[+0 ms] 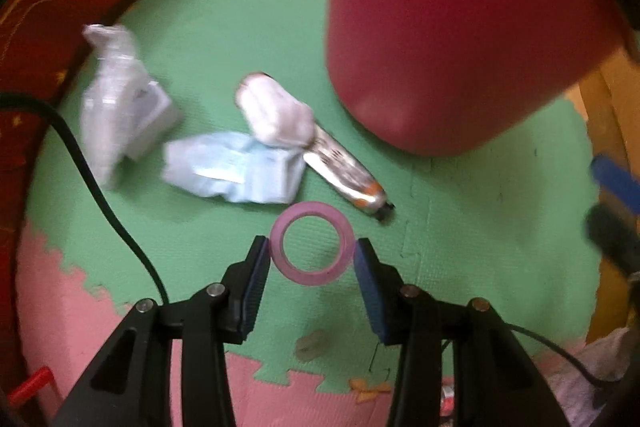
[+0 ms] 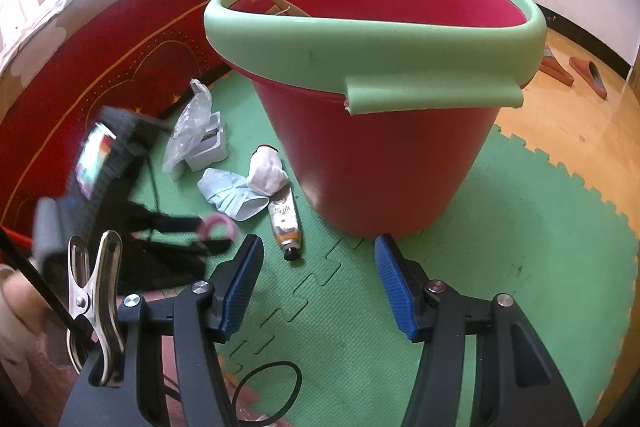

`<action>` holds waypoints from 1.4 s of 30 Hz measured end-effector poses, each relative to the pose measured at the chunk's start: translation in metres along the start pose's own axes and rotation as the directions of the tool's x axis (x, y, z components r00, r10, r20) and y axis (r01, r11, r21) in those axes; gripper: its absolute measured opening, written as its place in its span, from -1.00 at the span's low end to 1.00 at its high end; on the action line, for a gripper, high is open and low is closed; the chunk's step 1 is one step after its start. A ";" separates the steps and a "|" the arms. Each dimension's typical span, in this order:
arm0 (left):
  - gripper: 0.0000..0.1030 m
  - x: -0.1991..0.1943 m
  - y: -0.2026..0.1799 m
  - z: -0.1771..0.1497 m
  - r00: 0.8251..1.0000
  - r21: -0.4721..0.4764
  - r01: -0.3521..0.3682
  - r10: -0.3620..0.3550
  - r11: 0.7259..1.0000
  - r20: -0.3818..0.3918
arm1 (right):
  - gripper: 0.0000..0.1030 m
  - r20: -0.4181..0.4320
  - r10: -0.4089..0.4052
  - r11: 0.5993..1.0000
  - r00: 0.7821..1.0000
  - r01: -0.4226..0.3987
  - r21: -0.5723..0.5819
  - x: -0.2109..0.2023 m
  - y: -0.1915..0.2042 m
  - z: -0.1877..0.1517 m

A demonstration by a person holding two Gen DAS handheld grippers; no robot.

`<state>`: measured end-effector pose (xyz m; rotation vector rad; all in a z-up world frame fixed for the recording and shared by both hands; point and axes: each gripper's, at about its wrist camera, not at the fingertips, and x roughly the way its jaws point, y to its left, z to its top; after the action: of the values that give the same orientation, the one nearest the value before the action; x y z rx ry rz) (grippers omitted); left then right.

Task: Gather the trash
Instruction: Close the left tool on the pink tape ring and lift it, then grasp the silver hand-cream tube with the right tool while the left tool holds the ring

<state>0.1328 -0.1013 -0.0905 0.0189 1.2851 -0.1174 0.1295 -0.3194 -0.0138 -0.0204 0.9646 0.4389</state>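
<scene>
Two blue pads of your left gripper (image 1: 313, 259) press the sides of the pink tape ring (image 1: 312, 243), held above the green foam mat (image 1: 224, 39). Your right gripper (image 2: 319, 267) stands wide apart, holding nothing, facing the red bin (image 2: 380, 163). Just left of the bin lie a squeezed tube (image 2: 285, 221), a blue mask (image 2: 232, 197), a white wad (image 2: 267, 171) and a plastic-wrapped box (image 2: 200, 139).

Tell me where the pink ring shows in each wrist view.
Left wrist: the pink ring sits low centre, between the left gripper pads, over the green mat.
Right wrist: the ring is at left of centre, small and blurred, at the tip of the other gripper.
Shared landmark: the tube beside the red bin.
</scene>
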 end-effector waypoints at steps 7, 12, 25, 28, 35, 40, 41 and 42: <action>-0.12 -0.046 0.040 0.003 1.000 -0.105 0.015 -0.013 0.994 0.020 | 0.15 -0.039 -0.015 0.999 0.999 0.013 -0.053 0.012 0.011 -0.005; -0.12 -0.068 0.070 -0.010 0.999 -0.174 -0.001 0.009 0.985 0.045 | 0.15 -0.122 0.020 0.998 0.992 -0.027 -0.055 0.037 0.024 -0.007; -0.12 -0.054 0.111 -0.024 0.997 -0.295 0.064 -0.047 0.953 0.064 | 0.15 -0.236 -0.059 0.933 0.970 -0.030 -0.358 0.116 0.090 -0.017; -0.12 -0.055 0.114 -0.024 0.995 -0.311 0.084 -0.064 0.947 0.073 | 0.15 -0.253 -0.080 0.921 0.964 -0.026 -0.389 0.127 0.094 -0.019; -0.12 -0.062 0.122 -0.025 0.991 -0.347 0.122 -0.092 0.930 0.101 | 0.15 -0.237 -0.200 0.898 0.951 0.081 -0.433 0.155 0.102 -0.017; -0.12 -0.062 0.132 -0.027 0.990 -0.380 0.132 -0.098 0.916 0.106 | 0.15 -0.211 -0.249 0.906 0.945 0.150 -0.395 0.181 0.107 -0.017; -0.12 -0.061 0.134 -0.027 0.989 -0.388 0.137 -0.103 0.911 0.107 | 0.15 -0.215 -0.255 0.908 0.943 0.156 -0.390 0.183 0.107 -0.017; -0.12 -0.062 0.135 -0.027 0.988 -0.391 0.140 -0.105 0.910 0.109 | 0.15 -0.217 -0.259 0.909 0.941 0.162 -0.385 0.185 0.107 -0.017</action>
<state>0.1032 0.0395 -0.0460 -0.4139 1.2041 0.0377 0.1669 -0.1607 -0.1526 -0.5282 1.1174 0.4130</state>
